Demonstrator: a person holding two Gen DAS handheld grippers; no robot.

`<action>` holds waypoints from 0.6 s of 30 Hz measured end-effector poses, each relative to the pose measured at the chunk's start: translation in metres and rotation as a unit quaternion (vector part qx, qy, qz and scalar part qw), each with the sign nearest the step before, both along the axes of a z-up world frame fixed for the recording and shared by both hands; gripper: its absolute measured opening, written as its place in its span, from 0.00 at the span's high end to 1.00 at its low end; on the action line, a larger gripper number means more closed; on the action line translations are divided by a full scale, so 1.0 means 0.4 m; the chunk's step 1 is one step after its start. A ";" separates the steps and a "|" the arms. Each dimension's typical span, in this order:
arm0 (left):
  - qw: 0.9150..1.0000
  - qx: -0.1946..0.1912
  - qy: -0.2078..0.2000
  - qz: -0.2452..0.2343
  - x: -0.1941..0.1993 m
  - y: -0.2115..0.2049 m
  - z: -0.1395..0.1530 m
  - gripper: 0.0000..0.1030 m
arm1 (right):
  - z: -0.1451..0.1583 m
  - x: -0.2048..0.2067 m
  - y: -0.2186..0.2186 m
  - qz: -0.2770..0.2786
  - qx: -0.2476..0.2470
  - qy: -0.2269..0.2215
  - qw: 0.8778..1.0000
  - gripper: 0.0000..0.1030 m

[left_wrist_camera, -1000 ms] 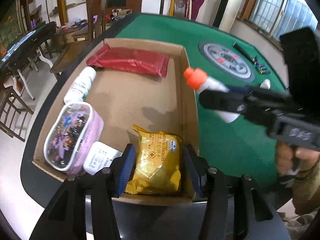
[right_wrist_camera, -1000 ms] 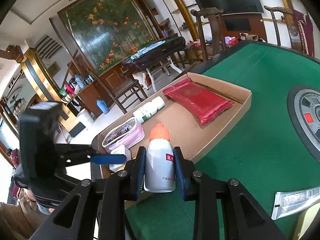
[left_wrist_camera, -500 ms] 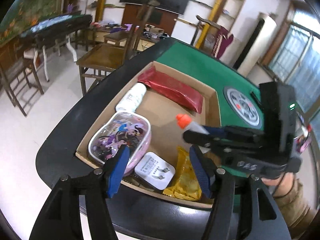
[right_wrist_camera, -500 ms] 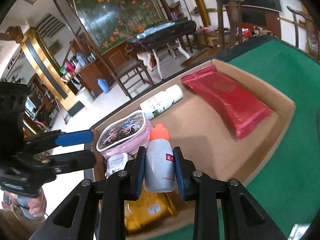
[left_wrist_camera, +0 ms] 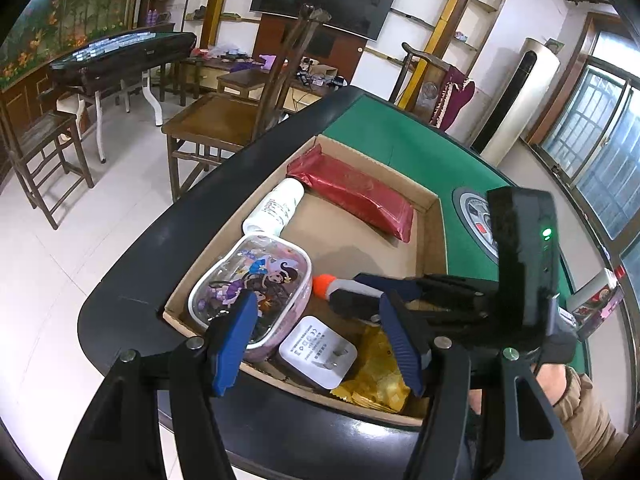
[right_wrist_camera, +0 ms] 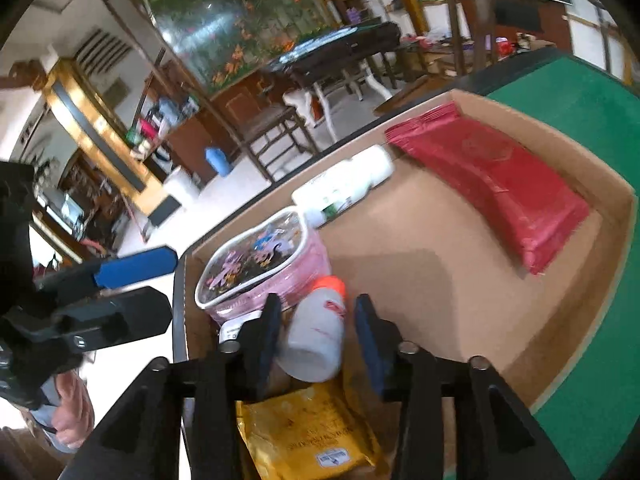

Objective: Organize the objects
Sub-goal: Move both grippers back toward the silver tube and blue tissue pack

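Bottle (right_wrist_camera: pixel 318 334) with orange cap, tilted in the cardboard box (right_wrist_camera: pixel 600 280) beside the pink pouch (right_wrist_camera: pixel 260 264), sits loose between the right gripper (right_wrist_camera: pixel 316 340) whose jaws have just been opening; left gripper (left_wrist_camera: pixel 320 336) hovers half-open, empty; a carton (left_wrist_camera: pixel 596 300) at the far right remains on the green table (left_wrist_camera: pixel 400 140)

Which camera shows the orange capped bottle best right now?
The right wrist view: the orange-capped bottle sits whole between the right gripper jaws, which have just been opening. The left wrist view shows only its cap.

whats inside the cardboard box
In the box: red packet, white bottle, pink pouch, charger, yellow snack pack, orange-capped bottle. Anything beneath them is hidden.
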State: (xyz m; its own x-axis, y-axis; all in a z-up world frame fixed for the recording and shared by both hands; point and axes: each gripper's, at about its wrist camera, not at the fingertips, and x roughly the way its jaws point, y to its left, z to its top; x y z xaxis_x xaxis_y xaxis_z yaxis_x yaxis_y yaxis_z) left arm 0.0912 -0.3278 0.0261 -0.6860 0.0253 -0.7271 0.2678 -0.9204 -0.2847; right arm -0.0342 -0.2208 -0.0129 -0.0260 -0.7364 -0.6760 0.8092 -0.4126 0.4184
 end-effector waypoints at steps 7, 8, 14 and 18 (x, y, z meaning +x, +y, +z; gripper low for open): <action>1.000 0.002 0.001 -0.020 -0.013 0.045 0.008 0.38 | 0.059 -0.002 0.221 -0.057 -0.035 0.014 0.998 0.28; 1.000 0.001 0.000 -0.025 -0.018 0.058 0.008 0.38 | 0.064 0.000 0.258 -0.067 -0.038 0.017 0.997 0.21; 0.997 -0.021 -0.008 -0.072 -0.071 0.179 0.013 0.35 | 0.117 -0.015 0.555 -0.177 -0.074 0.043 0.980 0.00; 0.993 -0.023 -0.015 -0.111 -0.119 0.267 0.005 0.33 | 0.134 -0.038 0.707 -0.240 -0.133 0.032 0.961 0.00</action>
State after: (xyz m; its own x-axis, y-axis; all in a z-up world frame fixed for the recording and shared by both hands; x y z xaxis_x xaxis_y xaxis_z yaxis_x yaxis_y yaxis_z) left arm 0.0436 -0.2211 0.0281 -0.6449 0.1401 -0.7513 0.0648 -0.9695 -0.2364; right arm -0.0495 0.0618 0.0406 -0.4409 -0.7761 -0.4509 0.5796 -0.6297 0.5173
